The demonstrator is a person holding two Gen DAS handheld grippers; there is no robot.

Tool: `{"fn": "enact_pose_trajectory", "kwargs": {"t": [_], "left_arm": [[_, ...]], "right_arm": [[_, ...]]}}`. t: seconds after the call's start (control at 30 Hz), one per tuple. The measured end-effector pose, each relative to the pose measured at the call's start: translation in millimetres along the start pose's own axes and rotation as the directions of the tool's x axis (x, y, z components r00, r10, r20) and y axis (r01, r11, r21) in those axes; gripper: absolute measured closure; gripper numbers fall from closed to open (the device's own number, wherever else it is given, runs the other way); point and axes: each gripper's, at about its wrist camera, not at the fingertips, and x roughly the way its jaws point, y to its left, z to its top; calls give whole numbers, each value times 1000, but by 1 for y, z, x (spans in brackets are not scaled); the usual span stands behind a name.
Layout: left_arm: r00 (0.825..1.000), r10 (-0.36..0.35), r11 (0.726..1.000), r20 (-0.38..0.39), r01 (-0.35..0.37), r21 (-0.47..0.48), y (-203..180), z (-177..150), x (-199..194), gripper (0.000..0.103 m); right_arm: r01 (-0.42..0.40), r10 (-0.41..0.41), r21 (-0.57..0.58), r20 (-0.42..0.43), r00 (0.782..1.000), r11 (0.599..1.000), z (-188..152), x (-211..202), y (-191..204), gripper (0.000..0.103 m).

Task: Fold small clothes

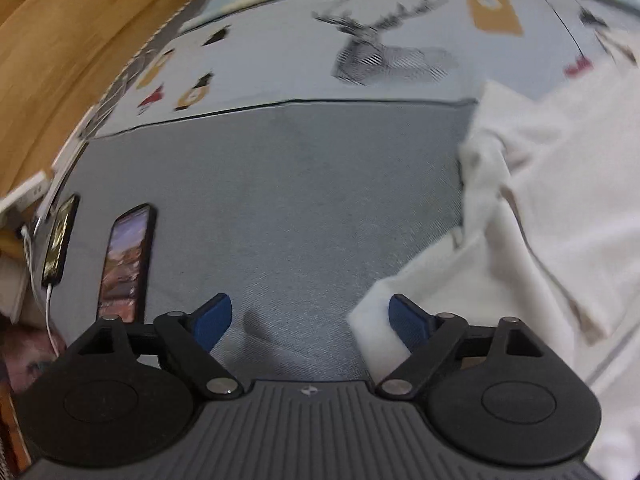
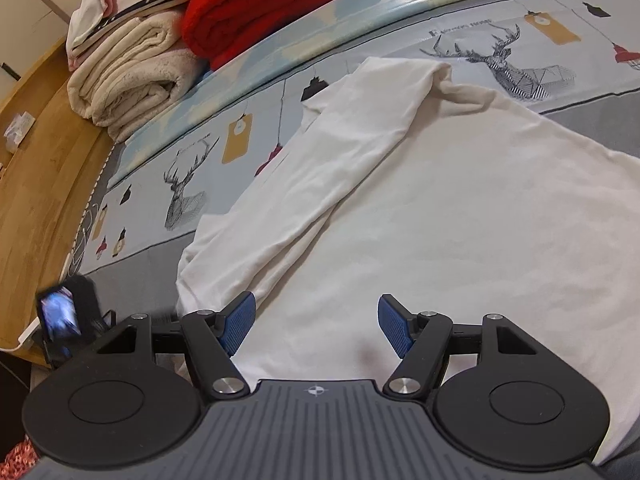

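A white garment [image 2: 440, 200] lies spread on the grey bed cover [image 1: 280, 200], below the band of printed deer [image 2: 508, 64]; one side is folded inward in a long, loosely creased strip, the rest lying fairly flat.

The left tongs [image 1: 310, 318] stand wide with nothing between the pads — a corner of the garment lies just under the right-hand pad. The right tongs [image 2: 316, 322] hang over the garment's near part, moderately wide and gripping nothing.

Only the left view shows two lit phones [image 1: 128, 256] left of the garment. Only the right view shows folded blankets — cream [image 2: 128, 76] and red [image 2: 264, 4] — stacked beyond the deer band.
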Motion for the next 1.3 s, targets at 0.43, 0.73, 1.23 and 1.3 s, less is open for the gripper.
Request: {"fn": "enact_pose_trajectory", "kwargs": {"t": [0.43, 0.73, 1.23, 1.3], "left_arm": [[859, -502, 799, 103, 506, -325, 5, 50, -33, 41], [824, -567, 759, -14, 516, -397, -8, 48, 15, 61], [772, -636, 710, 9, 590, -385, -2, 42, -7, 58], [781, -624, 725, -35, 562, -399, -5, 36, 5, 58]], "right_arm": [[1, -8, 77, 90, 996, 997, 70, 19, -17, 33], [13, -15, 48, 34, 999, 999, 54, 32, -13, 33], [0, -2, 59, 38, 999, 998, 43, 27, -15, 33], [-2, 0, 57, 38, 999, 998, 41, 26, -15, 33]]}}
